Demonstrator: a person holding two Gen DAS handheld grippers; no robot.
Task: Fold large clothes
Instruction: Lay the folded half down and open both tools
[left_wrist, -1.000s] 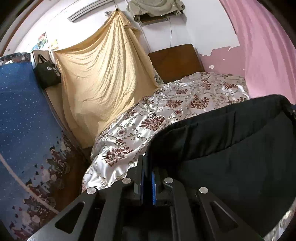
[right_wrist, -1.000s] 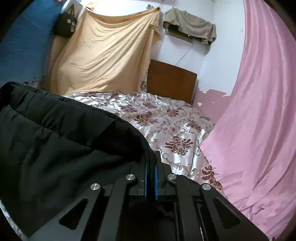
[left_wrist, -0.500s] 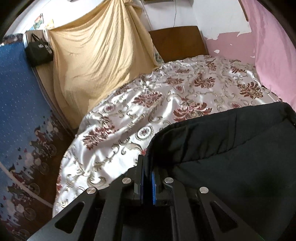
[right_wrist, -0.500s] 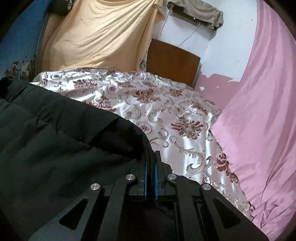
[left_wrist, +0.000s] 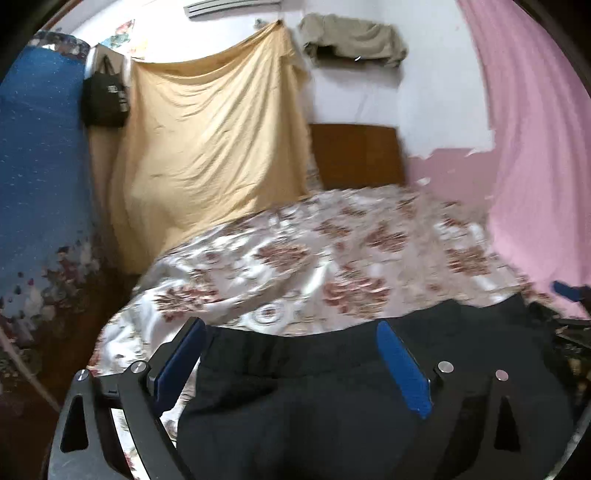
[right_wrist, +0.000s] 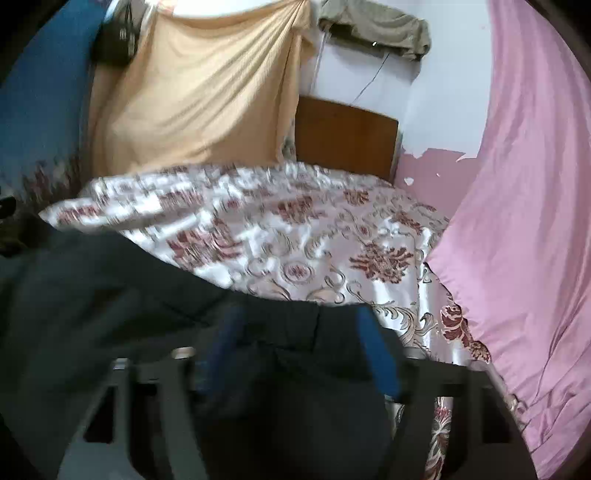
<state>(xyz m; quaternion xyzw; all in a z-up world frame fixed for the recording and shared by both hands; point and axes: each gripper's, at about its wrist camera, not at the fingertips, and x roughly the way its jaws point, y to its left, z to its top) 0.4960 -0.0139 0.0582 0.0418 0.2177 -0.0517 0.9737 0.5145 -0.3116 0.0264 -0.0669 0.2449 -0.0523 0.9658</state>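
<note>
Both jaws spread wide: left hand-held gripper and right hand-held gripper grip nothing. Black garment lies on the bed, directly beneath and between each gripper's fingers. Judged step: one fold laid down; next needs a fresh edge grasp.

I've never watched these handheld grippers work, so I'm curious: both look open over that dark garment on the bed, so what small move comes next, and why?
Probably draw both grippers back and re-aim at a fresh edge. The left gripper and right gripper stand open, jaws apart, and the black garment lies loose on the floral bedspread, so neither holds it. Another fold likely needs a new grip.
</note>
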